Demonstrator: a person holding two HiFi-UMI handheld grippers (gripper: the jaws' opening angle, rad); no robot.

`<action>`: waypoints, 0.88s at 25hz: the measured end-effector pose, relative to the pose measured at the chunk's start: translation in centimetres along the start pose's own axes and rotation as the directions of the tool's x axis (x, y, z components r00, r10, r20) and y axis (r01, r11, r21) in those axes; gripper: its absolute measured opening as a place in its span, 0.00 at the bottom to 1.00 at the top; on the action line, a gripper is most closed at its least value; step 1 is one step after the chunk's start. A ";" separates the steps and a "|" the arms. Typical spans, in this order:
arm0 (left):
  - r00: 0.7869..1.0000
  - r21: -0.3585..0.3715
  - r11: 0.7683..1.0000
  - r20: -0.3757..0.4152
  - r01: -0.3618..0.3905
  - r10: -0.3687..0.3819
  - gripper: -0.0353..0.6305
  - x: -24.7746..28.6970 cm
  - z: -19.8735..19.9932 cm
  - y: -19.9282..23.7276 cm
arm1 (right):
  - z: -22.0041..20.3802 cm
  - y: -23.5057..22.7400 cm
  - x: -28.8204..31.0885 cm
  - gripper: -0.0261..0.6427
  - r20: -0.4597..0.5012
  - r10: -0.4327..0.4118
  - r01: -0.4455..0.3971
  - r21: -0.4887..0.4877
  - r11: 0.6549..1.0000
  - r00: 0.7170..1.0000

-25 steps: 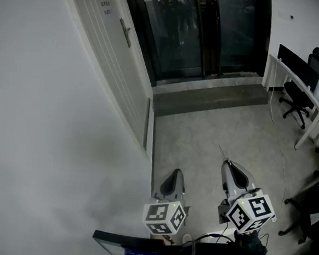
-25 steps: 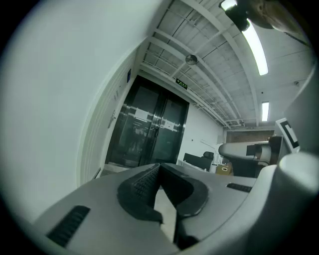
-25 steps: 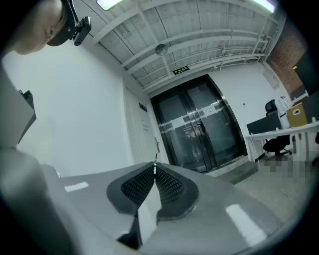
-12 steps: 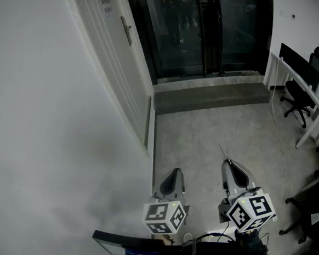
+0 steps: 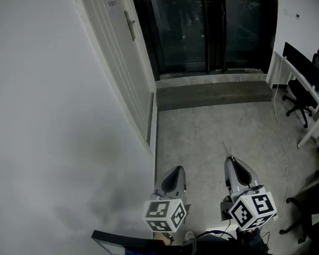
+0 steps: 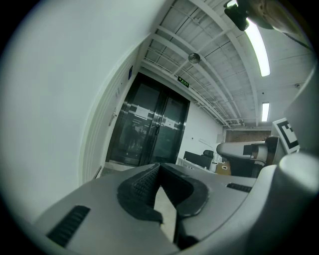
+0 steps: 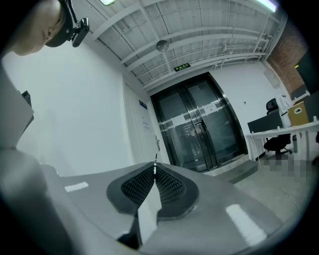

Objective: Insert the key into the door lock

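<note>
1. The head view is dim and grey. A soft, smoky shadow spreads over the plain white wall point(image 5: 39, 115) toward its lower edge.
2. The dark glass double doors point(image 5: 200, 28) show near black, with faint reflections.
3. In the left gripper view the long white ceiling strip light point(image 6: 259, 47) glares, blown out.
4. Both gripper views bend fisheye-fashion, with black corners. Whatever lies nearest the lens is soft.
5. In the right gripper view the thin metal key point(image 7: 155, 166) carries a small glint.

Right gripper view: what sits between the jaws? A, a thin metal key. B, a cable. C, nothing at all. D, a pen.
A: the right gripper has its jaws shut on a thin key, whose tip pokes out past them toward the door.
</note>
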State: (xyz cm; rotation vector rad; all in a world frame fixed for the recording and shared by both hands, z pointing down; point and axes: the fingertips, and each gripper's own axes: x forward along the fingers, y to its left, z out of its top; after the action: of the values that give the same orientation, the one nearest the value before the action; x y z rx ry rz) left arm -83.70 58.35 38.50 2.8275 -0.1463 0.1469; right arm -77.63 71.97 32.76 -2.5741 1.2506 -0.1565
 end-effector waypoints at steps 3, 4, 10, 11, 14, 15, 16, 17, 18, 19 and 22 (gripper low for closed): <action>1.000 -0.014 1.000 -0.029 0.003 -0.003 0.05 0.2 -0.7 1.2 | -0.9 0.3 0.7 0.06 -0.011 -0.015 0.015 0.007 1.000 1.000; 0.999 -0.015 1.000 -0.037 0.005 -0.006 0.05 0.3 -0.9 1.4 | -1.2 0.4 0.8 0.06 -0.015 -0.018 0.019 0.012 1.000 1.000; 0.999 -0.019 1.000 -0.044 0.006 -0.007 0.05 2.5 -1.3 2.5 | -1.8 -0.6 3.2 0.06 -0.026 -0.022 0.022 0.009 1.000 0.999; 0.999 -0.022 1.000 -0.040 0.000 -0.001 0.05 3.1 -1.1 2.8 | -1.8 -0.9 3.9 0.06 -0.028 -0.018 0.018 0.005 1.000 0.999; 1.000 -0.023 1.000 -0.025 -0.019 0.019 0.05 5.7 -0.3 3.8 | -1.4 -1.9 6.7 0.06 -0.026 0.004 -0.004 -0.007 1.000 1.000; 1.000 -0.020 1.000 -0.018 -0.024 0.024 0.05 6.7 0.0 4.1 | -1.2 -2.4 7.6 0.06 -0.023 0.011 -0.011 -0.009 1.000 1.000; 1.000 -0.016 0.999 -0.013 -0.027 0.027 0.05 7.7 0.3 4.2 | -0.9 -2.9 8.6 0.06 -0.021 0.017 -0.017 -0.009 1.000 1.000; 1.000 -0.012 1.000 -0.009 -0.028 0.028 0.05 8.7 0.8 4.3 | -0.5 -3.4 9.6 0.06 -0.019 0.023 -0.023 -0.010 1.000 1.000; 1.000 -0.009 1.000 -0.002 -0.029 0.029 0.05 9.8 1.4 4.3 | 0.0 -4.0 10.6 0.06 -0.016 0.029 -0.029 -0.013 0.999 0.999; 1.000 -0.006 1.000 0.006 -0.030 0.030 0.05 10.9 2.1 4.3 | 0.5 -4.5 11.6 0.06 -0.013 0.034 -0.034 -0.019 0.999 0.999; 0.999 -0.004 0.999 0.021 -0.039 0.039 0.05 13.9 3.6 4.2 | 2.0 -6.1 14.1 0.06 -0.009 0.048 -0.048 -0.037 0.998 0.999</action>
State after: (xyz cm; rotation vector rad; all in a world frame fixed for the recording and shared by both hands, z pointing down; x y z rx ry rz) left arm -70.13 52.06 37.92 2.8240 -0.2067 0.1250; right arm -63.82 64.90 32.34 -2.5748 1.3292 -0.1360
